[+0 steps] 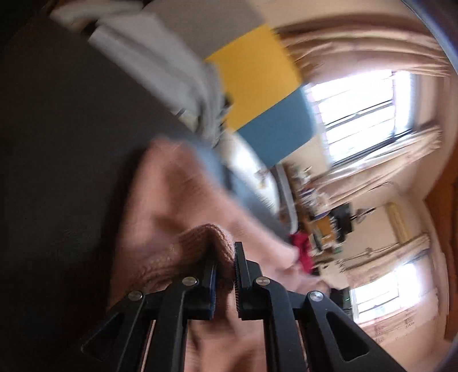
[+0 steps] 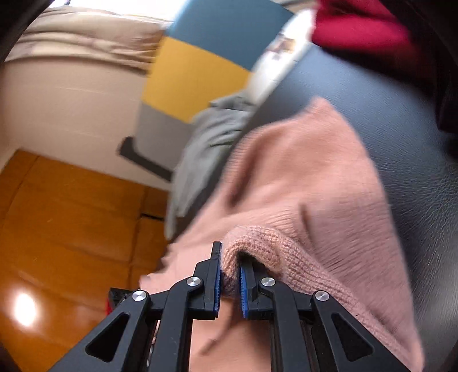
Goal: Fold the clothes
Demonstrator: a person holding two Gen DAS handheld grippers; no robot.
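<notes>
A pink knitted sweater [image 1: 171,200] hangs over a dark leather surface [image 1: 57,143]. My left gripper [image 1: 224,257] is shut on a ribbed edge of the sweater, which bunches between its jaws. In the right wrist view the same sweater [image 2: 315,177] drapes over the dark leather surface [image 2: 415,171]. My right gripper [image 2: 230,257] is shut on another ribbed edge of it. Both views are tilted and blurred.
A grey garment [image 1: 183,74] lies beyond the sweater, also in the right wrist view [image 2: 206,134]. A red garment [image 2: 357,25] lies further along the leather surface. A yellow, blue and grey panel [image 2: 197,74] stands behind. Orange wooden floor [image 2: 71,229] is below. Windows with curtains [image 1: 366,114] are at the back.
</notes>
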